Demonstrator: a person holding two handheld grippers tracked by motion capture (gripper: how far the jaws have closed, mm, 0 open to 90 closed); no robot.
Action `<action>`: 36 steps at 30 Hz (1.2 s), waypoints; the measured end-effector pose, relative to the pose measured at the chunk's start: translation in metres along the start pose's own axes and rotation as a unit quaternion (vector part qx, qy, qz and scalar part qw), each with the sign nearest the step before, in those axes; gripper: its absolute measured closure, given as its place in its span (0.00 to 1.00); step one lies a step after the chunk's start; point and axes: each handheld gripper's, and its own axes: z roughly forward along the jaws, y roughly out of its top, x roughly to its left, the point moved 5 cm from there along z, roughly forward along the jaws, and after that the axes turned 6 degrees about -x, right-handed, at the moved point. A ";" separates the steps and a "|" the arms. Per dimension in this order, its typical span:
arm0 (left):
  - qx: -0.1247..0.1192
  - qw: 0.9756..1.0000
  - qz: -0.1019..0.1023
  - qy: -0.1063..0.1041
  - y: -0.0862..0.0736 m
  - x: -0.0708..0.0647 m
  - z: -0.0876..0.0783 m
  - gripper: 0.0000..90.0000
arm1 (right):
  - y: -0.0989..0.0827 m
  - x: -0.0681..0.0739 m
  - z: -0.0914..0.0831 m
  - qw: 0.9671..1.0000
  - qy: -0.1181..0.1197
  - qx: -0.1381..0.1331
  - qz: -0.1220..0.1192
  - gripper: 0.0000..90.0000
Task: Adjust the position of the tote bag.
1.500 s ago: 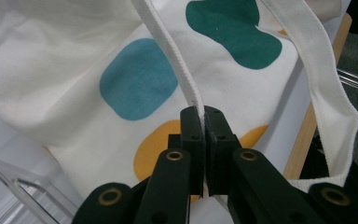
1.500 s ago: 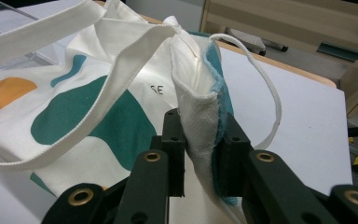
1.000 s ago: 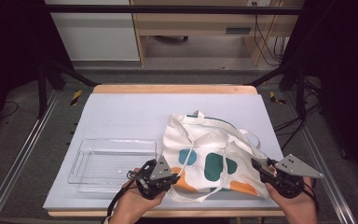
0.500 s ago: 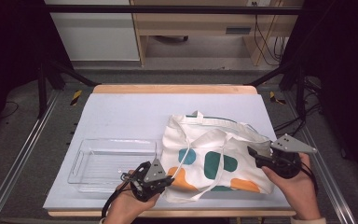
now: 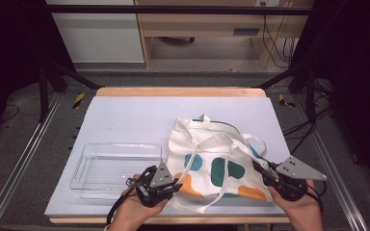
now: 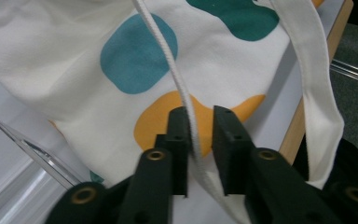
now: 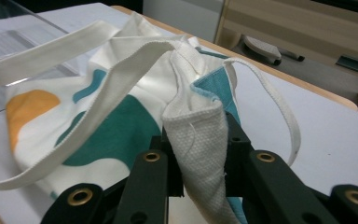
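Right gripper (image 7: 199,154) pinches tote bag (image 5: 221,166) edge — left gripper (image 6: 200,140) seemingly loose.

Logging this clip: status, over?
Left hand-held gripper opening, strap loose between jaws. Right hand-held gripper pinching tote bag edge. Clear tray beside.

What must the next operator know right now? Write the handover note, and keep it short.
Left gripper: open, jaws just opening; a thin white strap runs between them, no longer pinched.
Right gripper: just closed, shut on a fold of the tote bag at its right edge.
Things: the bag lies on the near right of the table, handles loose on top; the clear tray sits just to its left.
Done: right-side grip taken.
Left: probably re-grip the bag's left side, then lift or move it.
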 end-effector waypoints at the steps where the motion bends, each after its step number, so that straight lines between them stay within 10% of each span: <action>1: -0.003 1.000 -0.003 0.002 0.002 0.001 0.001 0.73 | -0.002 0.003 -0.004 1.000 0.004 -0.005 -0.001 0.85; 9: -0.017 0.999 -0.001 0.031 0.033 0.016 0.010 0.53 | 0.000 0.013 -0.019 0.999 0.026 -0.019 -0.022 0.85; 19: -0.020 0.999 -0.007 0.043 0.074 0.039 0.050 0.59 | -0.004 0.019 -0.024 0.998 0.042 -0.022 -0.030 0.85; 26: 0.003 1.000 0.003 0.027 0.072 0.038 0.057 0.95 | -0.012 0.022 -0.029 0.997 0.061 -0.018 -0.034 0.85; 36: 0.000 1.000 -0.002 0.013 0.044 0.027 0.042 0.98 | -0.018 0.024 -0.035 0.997 0.075 -0.011 -0.030 0.81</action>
